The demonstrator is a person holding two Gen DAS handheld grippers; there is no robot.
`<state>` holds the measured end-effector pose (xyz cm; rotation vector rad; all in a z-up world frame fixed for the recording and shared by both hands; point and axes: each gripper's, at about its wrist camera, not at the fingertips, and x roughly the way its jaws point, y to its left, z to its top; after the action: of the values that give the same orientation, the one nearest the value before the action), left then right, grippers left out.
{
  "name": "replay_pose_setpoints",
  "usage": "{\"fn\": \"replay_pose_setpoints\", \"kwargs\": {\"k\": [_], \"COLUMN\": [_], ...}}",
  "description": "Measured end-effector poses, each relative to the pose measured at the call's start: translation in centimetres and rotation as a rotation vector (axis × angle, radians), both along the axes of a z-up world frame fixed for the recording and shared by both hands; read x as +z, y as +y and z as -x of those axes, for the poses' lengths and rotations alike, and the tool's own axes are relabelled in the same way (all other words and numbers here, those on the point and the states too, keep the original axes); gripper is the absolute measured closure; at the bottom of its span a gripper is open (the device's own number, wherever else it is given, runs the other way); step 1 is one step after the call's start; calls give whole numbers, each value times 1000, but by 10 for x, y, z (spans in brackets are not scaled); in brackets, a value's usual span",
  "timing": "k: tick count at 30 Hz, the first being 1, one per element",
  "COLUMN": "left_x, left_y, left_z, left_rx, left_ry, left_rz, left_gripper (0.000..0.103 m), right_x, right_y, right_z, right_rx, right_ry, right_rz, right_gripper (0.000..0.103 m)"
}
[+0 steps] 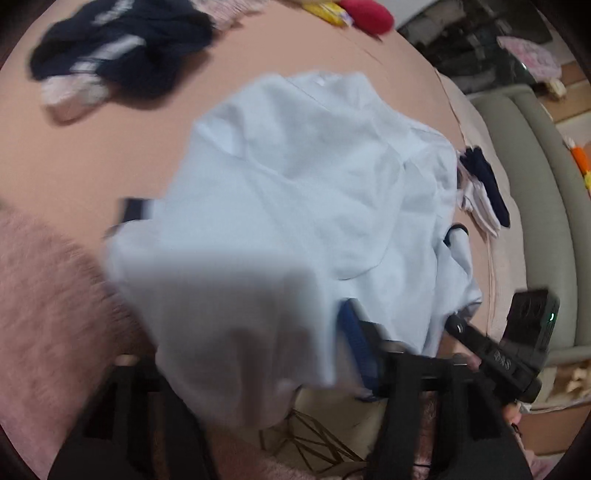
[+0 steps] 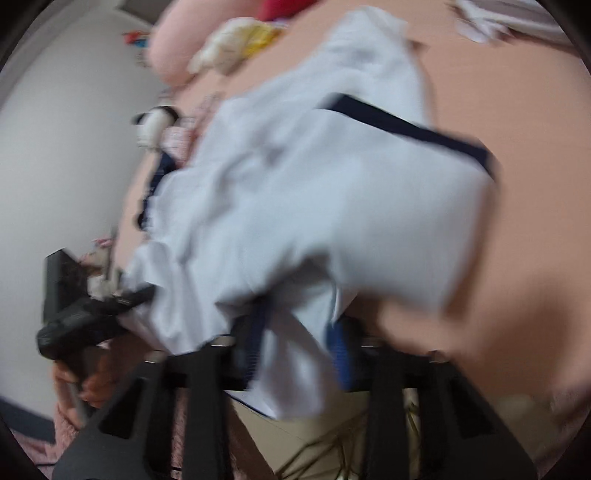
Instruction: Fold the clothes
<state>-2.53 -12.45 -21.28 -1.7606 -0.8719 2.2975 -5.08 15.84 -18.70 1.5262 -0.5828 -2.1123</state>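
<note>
Both grippers pinch the near edge of the pale blue shirt [image 1: 295,206] at lower frame, left gripper [image 1: 258,354] and right gripper [image 2: 299,343] closed on cloth, which spreads mid-frame over the pink bed [image 1: 110,155].

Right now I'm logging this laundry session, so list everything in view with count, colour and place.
light blue garment: one, pale blue with dark trim, spread mid-bed, near edge lifted
bed sheet: one, peach, under everything
dark clothes pile: one, navy and white, far left
socks: small bunch, navy and white, right bed edge
red item: one, far edge
yellow item: one, beside the red
pink fuzzy fabric: one, near left
left tool: black, cloth draped over it, grip unclear
right tool: black with blue pads, shut on the garment
</note>
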Motion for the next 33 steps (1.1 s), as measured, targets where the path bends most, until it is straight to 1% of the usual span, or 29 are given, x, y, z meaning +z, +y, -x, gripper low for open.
{"fn": "replay_pose_setpoints", "kwargs": {"k": [1, 2, 3, 5, 7, 9, 10, 11, 12, 13, 16, 17, 19, 20, 21, 22, 23, 24, 25, 26, 27, 28, 30, 31, 32, 33], "left_x": [6, 21, 42, 87, 145, 198, 221, 240, 252, 257, 271, 269, 246, 225, 202, 182, 169, 175, 192, 219, 258, 296, 372, 402, 424, 441], "left_y": [2, 2, 1, -3, -3, 4, 8, 12, 15, 16, 20, 23, 37, 45, 51, 54, 57, 59, 62, 64, 67, 69, 70, 69, 66, 63], "left_z": [5, 8, 10, 15, 13, 4, -3, -11, -15, -15, -15, -6, 30, 51, 74, 98, 120, 140, 159, 172, 179, 182, 173, 165, 157, 151], "left_rx": [-2, -9, -18, -38, -82, -144, -171, -193, -206, -211, -225, -225, -212, -202, -198, -196, -195, -196, -198, -205, -215, -225, -238, -238, -236, -233], "left_ry": [18, 72, 143, 278, 432, 563, 614, 657, 678, 677, 675, 661, 603, 557, 495, 431, 391, 398, 429, 481, 554, 637, 819, 887, 936, 971], "left_rz": [-12, -25, -43, -91, -115, -103, -100, -106, -112, -120, -144, -121, 2, 65, 76, 61, 54, 65, 87, 103, 115, 128, 159, 177, 189, 201], "left_gripper": [85, 88, 88, 88, 88, 88, 88, 88, 88, 88, 88, 87, 87, 88, 89, 91, 92, 92, 92, 92, 92, 92, 92, 92, 92, 92], "right_x": [6, 22, 44, 94, 148, 201, 226, 249, 272, 290, 317, 312, 288, 277, 265, 253, 234, 219, 209, 210, 226, 247, 316, 349, 378, 400], "right_y": [-2, -2, 0, 7, 20, 34, 39, 43, 47, 52, 57, 58, 59, 60, 60, 61, 64, 66, 66, 66, 70, 74, 82, 84, 85, 87], "right_z": [7, 13, 18, 27, 34, 29, 19, 6, -8, -23, -48, -46, -32, -25, -18, -11, 3, 22, 44, 66, 81, 93, 95, 91, 84, 75], "right_rx": [-4, -20, -37, -68, -98, -121, -122, -117, -112, -110, -123, -137, -177, -196, -216, -235, -250, -262, -273, -282, -290, -297, -321, -334, -348, -364], "right_ry": [14, 49, 107, 236, 362, 461, 517, 578, 639, 684, 720, 701, 635, 601, 567, 533, 471, 423, 391, 382, 416, 467, 647, 738, 820, 881], "right_rz": [6, 28, 51, 85, 110, 109, 124, 147, 171, 183, 201, 175, 90, 48, 5, -37, -69, -84, -93, -89, -75, -60, -45, -37, -22, -13], "right_gripper": [95, 96, 97, 98, 98, 98, 98, 98, 99, 98, 99, 99, 99, 99, 99, 99, 99, 99, 99, 99, 99, 99, 100, 99, 100, 99]}}
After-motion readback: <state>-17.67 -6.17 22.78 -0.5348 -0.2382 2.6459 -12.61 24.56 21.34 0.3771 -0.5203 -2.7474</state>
